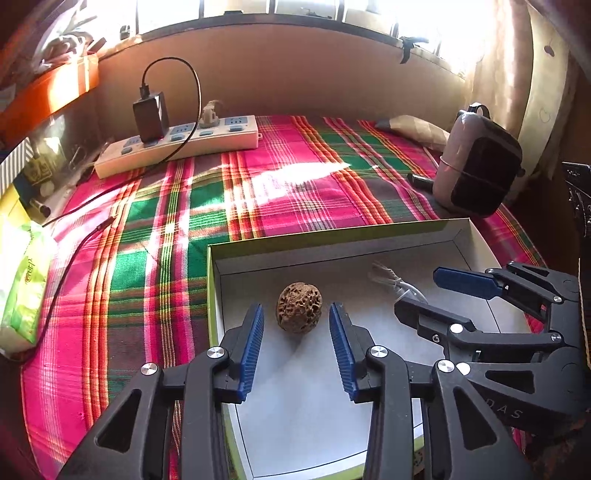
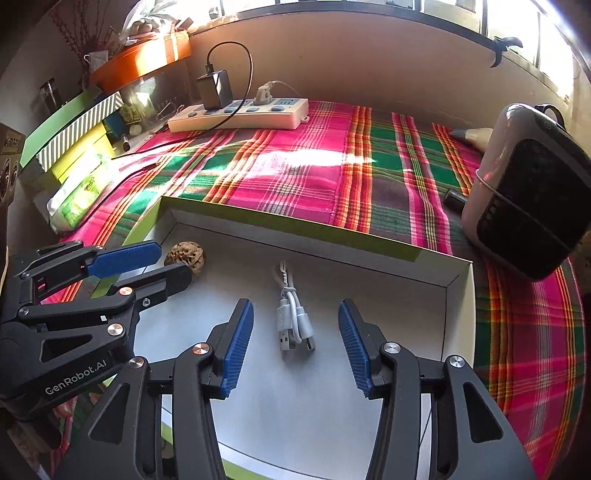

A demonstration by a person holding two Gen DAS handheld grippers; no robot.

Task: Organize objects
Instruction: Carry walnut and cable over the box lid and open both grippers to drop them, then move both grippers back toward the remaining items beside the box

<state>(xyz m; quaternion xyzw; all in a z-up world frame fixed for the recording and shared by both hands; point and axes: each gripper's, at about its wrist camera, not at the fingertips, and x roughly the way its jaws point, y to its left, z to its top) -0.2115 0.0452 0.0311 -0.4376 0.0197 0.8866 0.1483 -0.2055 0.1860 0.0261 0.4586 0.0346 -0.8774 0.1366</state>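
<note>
walnut (image 1: 299, 307) in the box (image 1: 332, 236) between the parted left claw (image 1: 296, 314), white cable (image 2: 293, 317) between the parted right claw (image 2: 295, 314)

Sunlit pink, green and orange plaid cloth (image 1: 280, 192) over the table; plain beige wall (image 1: 295, 85) behind, beneath bright barred windows (image 2: 461, 14).

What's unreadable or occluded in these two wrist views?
- Box: near edge hidden under the tongs in both views.
- White USB cable: in the left wrist view, mostly behind the right tongs; clear in the right wrist view.
- Walnut: partly covered by the left tongs in the right wrist view.
- Tissue pack: print too small; cut by the left wrist view's edge.
- Window: blown out by glare.
</note>
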